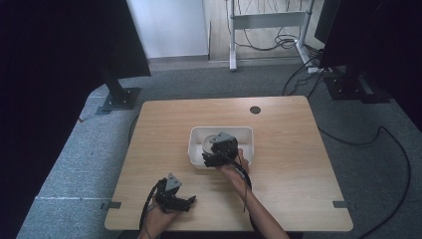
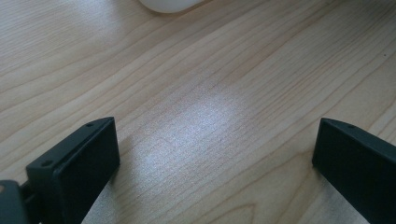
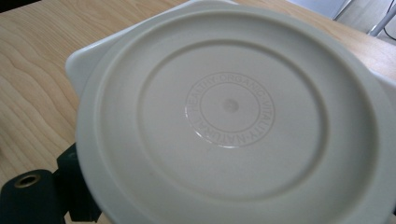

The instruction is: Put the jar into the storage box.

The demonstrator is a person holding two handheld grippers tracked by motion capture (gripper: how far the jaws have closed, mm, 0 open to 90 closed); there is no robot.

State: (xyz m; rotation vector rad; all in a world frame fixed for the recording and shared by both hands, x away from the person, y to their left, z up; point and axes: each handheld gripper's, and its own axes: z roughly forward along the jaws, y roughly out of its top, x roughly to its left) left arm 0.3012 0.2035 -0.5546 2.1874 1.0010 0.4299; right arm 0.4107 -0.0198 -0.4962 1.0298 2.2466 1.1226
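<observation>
Your right gripper (image 1: pixel 211 158) holds a round cream plastic plate (image 3: pixel 233 121) by its rim over the white square plastic tub (image 1: pixel 196 149) at the middle of the wooden worktop (image 1: pixel 288 164). Your left gripper (image 1: pixel 185 203) hovers released near the front edge.

We're getting soft, even daylight, a pale glare patch on the bench (image 2: pixel 210 121), and dark murky side edges up high.

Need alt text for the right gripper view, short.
A round off-white plate seen from its underside, with a raised ring of embossed lettering at its centre, takes up most of the frame. Behind it are a white tub's corner and the wooden table; part of the black right gripper sits bottom left.
</observation>
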